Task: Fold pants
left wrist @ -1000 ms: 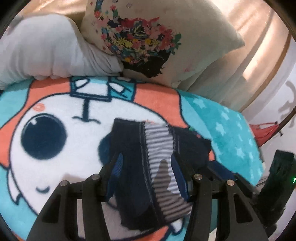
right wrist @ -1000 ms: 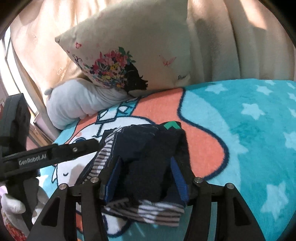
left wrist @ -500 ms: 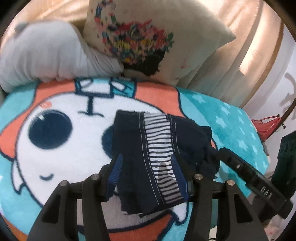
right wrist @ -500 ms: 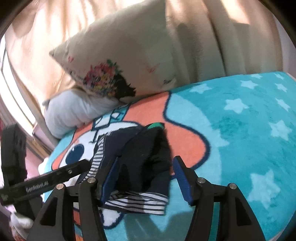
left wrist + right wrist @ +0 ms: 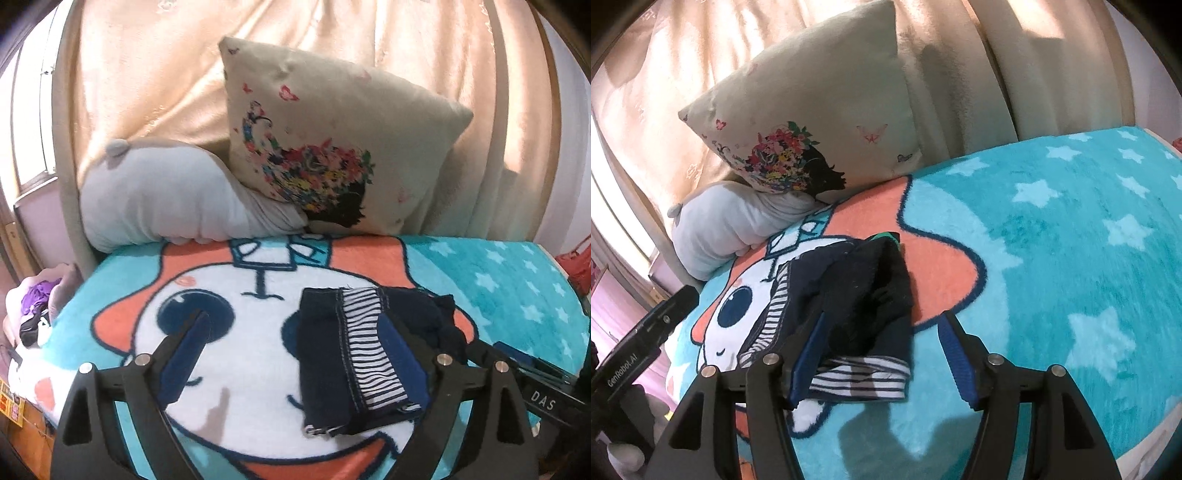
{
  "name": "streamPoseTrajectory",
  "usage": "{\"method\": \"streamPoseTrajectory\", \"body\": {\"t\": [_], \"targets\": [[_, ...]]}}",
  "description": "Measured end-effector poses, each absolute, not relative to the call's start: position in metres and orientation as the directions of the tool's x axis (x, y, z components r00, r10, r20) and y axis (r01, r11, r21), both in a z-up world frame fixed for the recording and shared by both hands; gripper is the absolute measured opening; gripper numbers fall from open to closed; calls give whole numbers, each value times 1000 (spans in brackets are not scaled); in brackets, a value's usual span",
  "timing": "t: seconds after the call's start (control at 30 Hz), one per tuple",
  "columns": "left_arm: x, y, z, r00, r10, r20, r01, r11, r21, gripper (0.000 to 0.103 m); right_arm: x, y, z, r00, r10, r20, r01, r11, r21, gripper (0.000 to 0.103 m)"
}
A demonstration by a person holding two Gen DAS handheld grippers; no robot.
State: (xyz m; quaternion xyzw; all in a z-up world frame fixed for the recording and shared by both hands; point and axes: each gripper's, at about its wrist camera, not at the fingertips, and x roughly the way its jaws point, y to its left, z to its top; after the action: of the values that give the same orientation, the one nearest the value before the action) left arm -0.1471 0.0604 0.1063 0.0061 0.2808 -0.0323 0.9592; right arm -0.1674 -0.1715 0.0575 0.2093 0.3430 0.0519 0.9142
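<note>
Pants (image 5: 354, 354) lie folded in a compact dark bundle on the cartoon blanket (image 5: 517, 280), on the white face print, beside the printed eye (image 5: 195, 317). Striped waistband lining faces up along the bundle's middle in the left view; striped edge shows at the near end in the right view (image 5: 860, 380).

Left claw (image 5: 291, 354): jaws spread wide, gripping nothing. Its right finger sits at the bundle's right edge; can't tell if touching. Its left finger is over the printed eye, well clear of the pants.

Right claw (image 5: 879, 354): jaws apart, gripping nothing. Its left finger is against the near left of the bundle, its right finger over bare blanket just right of it.

Behind the pants, at the head of the bed: floral pillow (image 5: 332, 147) leaning on a grey cushion (image 5: 166, 199), curtain (image 5: 155, 74) behind.
</note>
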Motion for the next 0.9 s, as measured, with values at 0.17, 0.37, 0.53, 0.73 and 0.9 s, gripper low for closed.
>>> {"method": "streamPoseTrajectory", "body": {"t": [0.17,0.37,0.53,0.73,0.9], "targets": [[-151,64,107,850,-17,-526,28,1000,14,93,-171,-165,59,757,234,-610,44,913,406,68],[-148,66,105,837,0,-547,13,1000,20,97,-169,-163,58,750,230,-620,52,914,403,68],[-144,66,99,819,-9,-573,21,1000,14,97,-165,-161,56,743,234,-628,50,915,400,68],[-135,64,89,783,-5,-621,25,999,23,97,-163,-159,55,741,236,-628,44,917,397,69],[-130,63,81,753,-17,-658,33,999,12,97,-163,-160,53,740,239,-629,47,914,402,69]]}}
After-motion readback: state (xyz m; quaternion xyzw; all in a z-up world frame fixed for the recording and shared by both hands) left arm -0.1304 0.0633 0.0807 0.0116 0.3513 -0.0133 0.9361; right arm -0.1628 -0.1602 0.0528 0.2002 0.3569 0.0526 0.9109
